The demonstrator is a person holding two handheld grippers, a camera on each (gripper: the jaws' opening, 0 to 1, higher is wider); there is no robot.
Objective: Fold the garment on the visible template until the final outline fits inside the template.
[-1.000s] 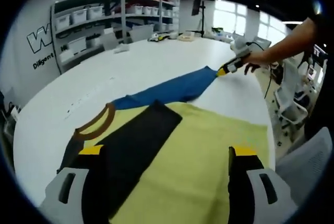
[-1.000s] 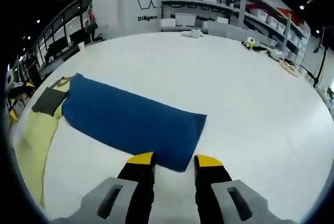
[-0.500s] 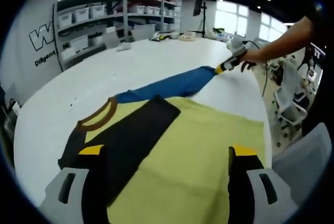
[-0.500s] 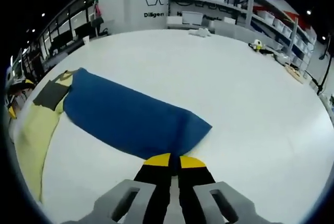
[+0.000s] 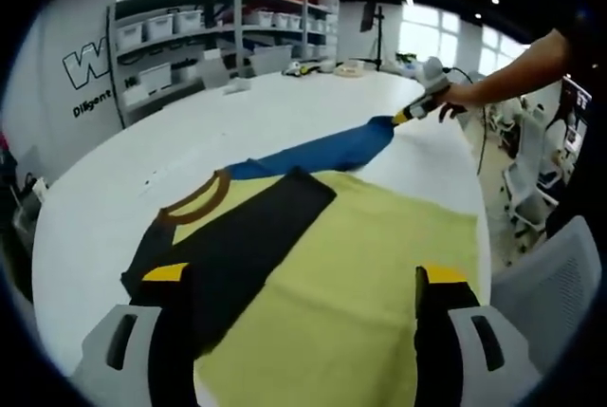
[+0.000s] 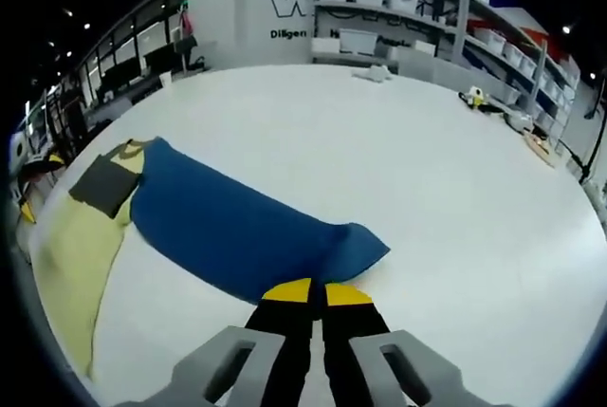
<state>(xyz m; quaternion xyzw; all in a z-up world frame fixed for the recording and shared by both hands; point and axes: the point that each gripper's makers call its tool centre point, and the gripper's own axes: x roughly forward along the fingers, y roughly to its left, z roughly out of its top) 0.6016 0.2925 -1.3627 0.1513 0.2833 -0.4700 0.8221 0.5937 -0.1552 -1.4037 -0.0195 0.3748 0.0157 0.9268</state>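
White table [image 6: 455, 198], storage shelves [image 5: 190, 37] behind; right jaws clamped on blue sleeve [image 6: 237, 231], left apart.

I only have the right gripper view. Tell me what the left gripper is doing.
Observer: The left gripper hangs open over the yellow body of the shirt, its jaws wide apart, gripping nothing.
Operator: Report what lies under it that I miss.
Observer: A black sleeve is folded across the yellow front, next to a brown collar.
Operator: Now say how my own gripper looks from there.
Observer: The right gripper, in a hand, is pinching the far end of the blue sleeve, stretched out over the white table.
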